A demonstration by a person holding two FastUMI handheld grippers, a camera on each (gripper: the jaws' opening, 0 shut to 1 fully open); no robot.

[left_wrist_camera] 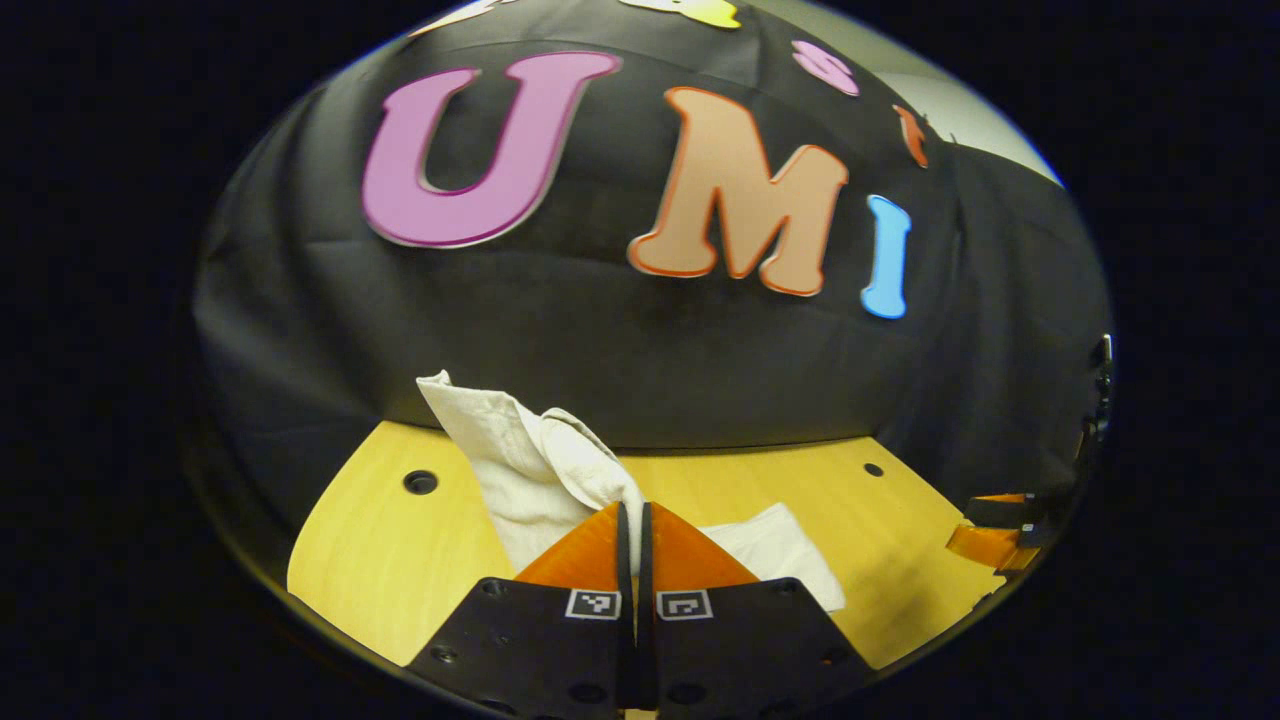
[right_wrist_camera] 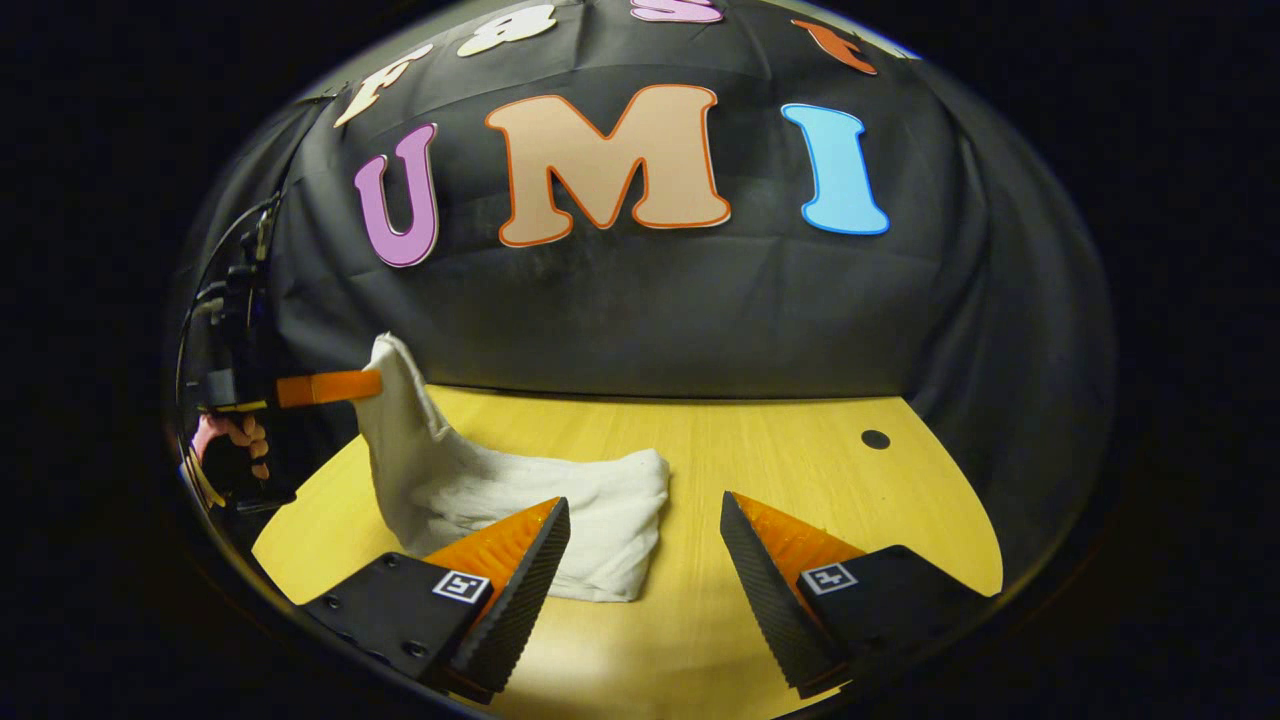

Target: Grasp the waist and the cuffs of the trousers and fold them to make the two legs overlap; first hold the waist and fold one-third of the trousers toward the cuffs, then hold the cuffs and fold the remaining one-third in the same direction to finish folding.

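Left tool, bottom centre of the left gripper view, was pinched tight on a fold of the white trousers, lifting that end off the desk. The cloth rose toward the upper left of the frame.

In the right gripper view, the trousers lay left of centre on the desk, one end raised at the left tool, held by a hand. Right tool stood wide, gripping nothing, near finger over the cloth's edge.

trousers on table — booth wall behind.
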